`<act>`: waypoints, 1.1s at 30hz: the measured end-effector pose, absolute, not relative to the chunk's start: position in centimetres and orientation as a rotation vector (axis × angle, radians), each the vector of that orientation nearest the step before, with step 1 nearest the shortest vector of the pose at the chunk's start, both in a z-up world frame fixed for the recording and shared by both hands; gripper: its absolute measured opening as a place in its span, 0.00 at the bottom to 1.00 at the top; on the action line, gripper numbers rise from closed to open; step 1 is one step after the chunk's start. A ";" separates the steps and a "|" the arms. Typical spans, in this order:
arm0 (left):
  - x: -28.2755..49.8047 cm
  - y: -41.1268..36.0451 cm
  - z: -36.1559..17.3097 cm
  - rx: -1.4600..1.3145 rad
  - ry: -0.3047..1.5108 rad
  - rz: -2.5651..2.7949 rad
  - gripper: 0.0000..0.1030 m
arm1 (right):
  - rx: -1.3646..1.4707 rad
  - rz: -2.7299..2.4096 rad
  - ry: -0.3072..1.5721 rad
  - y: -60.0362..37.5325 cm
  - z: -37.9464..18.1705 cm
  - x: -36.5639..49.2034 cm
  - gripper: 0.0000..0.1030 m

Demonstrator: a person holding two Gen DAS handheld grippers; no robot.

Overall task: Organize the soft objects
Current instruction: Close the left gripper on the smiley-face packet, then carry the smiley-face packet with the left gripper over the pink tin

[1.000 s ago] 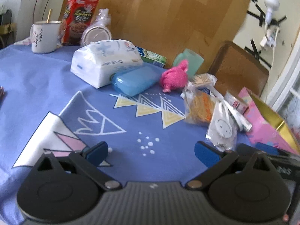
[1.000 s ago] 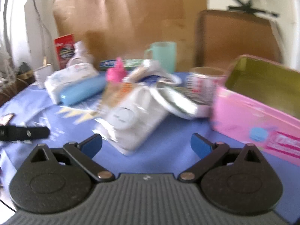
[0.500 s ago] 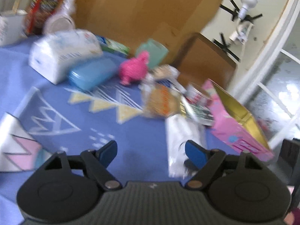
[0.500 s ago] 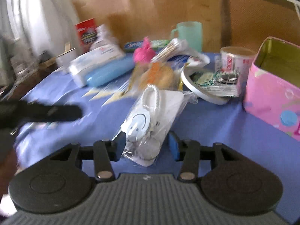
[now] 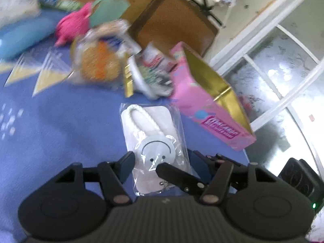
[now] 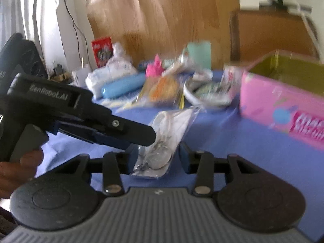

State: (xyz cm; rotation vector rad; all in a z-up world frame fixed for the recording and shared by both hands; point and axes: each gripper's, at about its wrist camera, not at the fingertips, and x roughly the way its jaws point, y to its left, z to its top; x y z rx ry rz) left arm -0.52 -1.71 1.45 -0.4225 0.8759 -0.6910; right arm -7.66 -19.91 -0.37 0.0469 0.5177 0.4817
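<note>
Pouch [image 5: 156,141] beside pink box [image 5: 210,105]: light, slippery; near end straddled by both unclenched hand-held grippers, best pinched there.

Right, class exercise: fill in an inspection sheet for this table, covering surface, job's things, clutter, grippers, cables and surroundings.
Surface: blue patterned tablecloth, crowded.
Job's things: clear plastic bag with a white smiley-face item; pink plush toy farther back.
Clutter: open pink-and-gold box; light-blue oval case; mint-green cup; red packet.
Grippers: left gripper and right gripper each straddle the bag's near end; whether either clamps it cannot be told.
Cables: thin dark cable hanging by the wall.
Surroundings: brown chair back, wooden panel, window.
</note>
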 end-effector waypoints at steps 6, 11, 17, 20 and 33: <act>0.6 -7.3 7.1 -0.328 0.774 -0.847 0.54 | 0.006 0.377 0.349 -22.7 2.0 -8.3 0.19; 2.0 -13.7 9.0 -0.252 0.727 -0.932 0.54 | 0.022 0.219 0.305 -26.3 3.0 -6.6 0.16; 2.3 -12.7 7.4 -0.262 0.752 -0.853 0.69 | 0.089 0.235 0.329 -30.4 2.5 -7.2 0.60; 2.2 -9.8 6.1 -0.283 0.778 -0.774 0.81 | 0.090 0.268 0.373 -29.9 1.4 -8.5 0.81; 0.5 -8.1 -0.1 -0.368 1.014 -0.799 0.82 | -0.056 0.307 0.522 -25.1 -1.5 -8.0 0.72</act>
